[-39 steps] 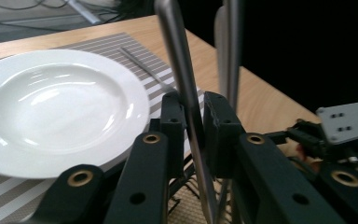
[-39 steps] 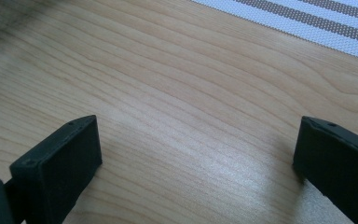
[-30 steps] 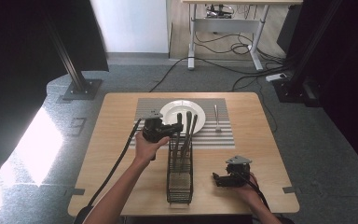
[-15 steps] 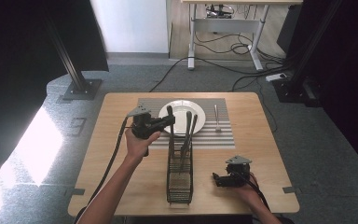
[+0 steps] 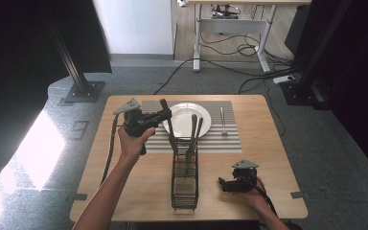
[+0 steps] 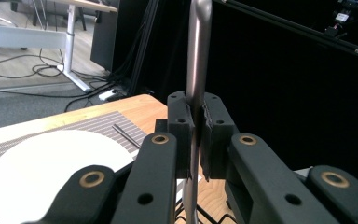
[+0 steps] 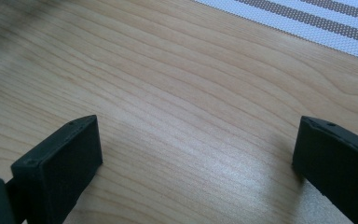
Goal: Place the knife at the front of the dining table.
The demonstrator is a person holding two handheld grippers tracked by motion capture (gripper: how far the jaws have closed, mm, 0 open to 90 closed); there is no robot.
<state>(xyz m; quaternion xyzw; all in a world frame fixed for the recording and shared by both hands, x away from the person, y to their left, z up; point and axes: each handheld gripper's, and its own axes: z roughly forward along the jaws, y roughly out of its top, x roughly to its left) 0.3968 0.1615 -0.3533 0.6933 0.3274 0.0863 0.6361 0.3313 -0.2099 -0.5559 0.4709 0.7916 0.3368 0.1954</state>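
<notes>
Nearest to me, my right tongs (image 5: 224, 183) rest low on the wooden surface (image 5: 268, 148) at its near right, held in my right hand (image 5: 254, 194). In the right gripper view their two black jaws stand wide apart with nothing between them, bare wood grain beneath and a corner of the striped placemat (image 7: 307, 18) beyond.

Just left of them, near the middle of the surface, stands a black wire caddy (image 5: 185, 175). Two dark utensil handles (image 5: 193, 132) rise out of its far end, leaning slightly.

Farther off and to the left, my left hand (image 5: 130, 143) holds up my left tongs (image 5: 165, 113). They are closed on a utensil handle (image 6: 198, 56), a slim grey metal shaft that stands upright between the pads; its lower end reaches down toward the caddy's far end.

Behind the caddy, the placemat (image 5: 230, 139) carries a round white plate (image 5: 178, 115). To the right of the plate a single utensil (image 5: 223, 120) lies on the mat, apart from the plate.
</notes>
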